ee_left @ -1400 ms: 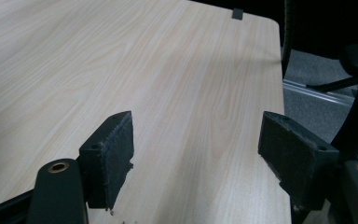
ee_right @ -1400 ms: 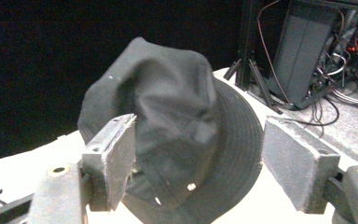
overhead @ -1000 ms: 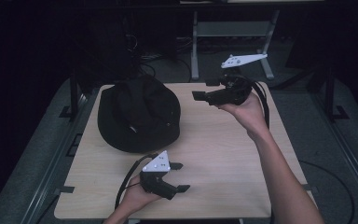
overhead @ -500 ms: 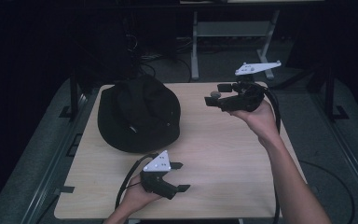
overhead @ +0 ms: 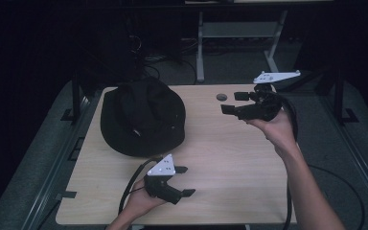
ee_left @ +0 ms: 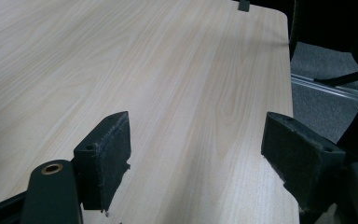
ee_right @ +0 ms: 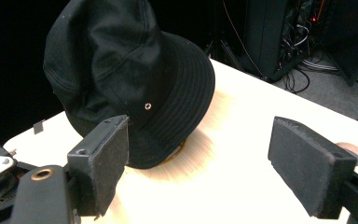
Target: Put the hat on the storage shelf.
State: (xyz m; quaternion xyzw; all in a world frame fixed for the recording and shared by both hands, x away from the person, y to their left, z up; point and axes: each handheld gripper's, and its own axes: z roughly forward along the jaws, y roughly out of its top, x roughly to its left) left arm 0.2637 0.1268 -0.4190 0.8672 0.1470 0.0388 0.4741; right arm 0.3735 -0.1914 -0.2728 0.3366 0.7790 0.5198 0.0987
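Note:
A black bucket hat (overhead: 141, 117) lies crown up on the left half of the light wooden table (overhead: 220, 158); in the right gripper view the hat (ee_right: 130, 79) lies ahead, beyond the jaws. My right gripper (overhead: 231, 102) hovers open above the table's right rear part, pointing left toward the hat, with nothing between its pads (ee_right: 105, 161). My left gripper (overhead: 185, 181) rests low near the front edge, jaws wide open and pointing right over bare wood. Its pads (ee_left: 107, 151) hold nothing.
A small round grey cap (overhead: 222, 97) is set in the table near the rear edge. Behind the table stand a metal frame (overhead: 200, 43) and tangled cables (overhead: 143, 45). Dark floor and rails flank both sides. The table's right front corner (ee_left: 279, 14) shows in the left gripper view.
My right gripper has drifted to the right and a little toward the near side, away from the hat. The left gripper and the hat have stayed put.

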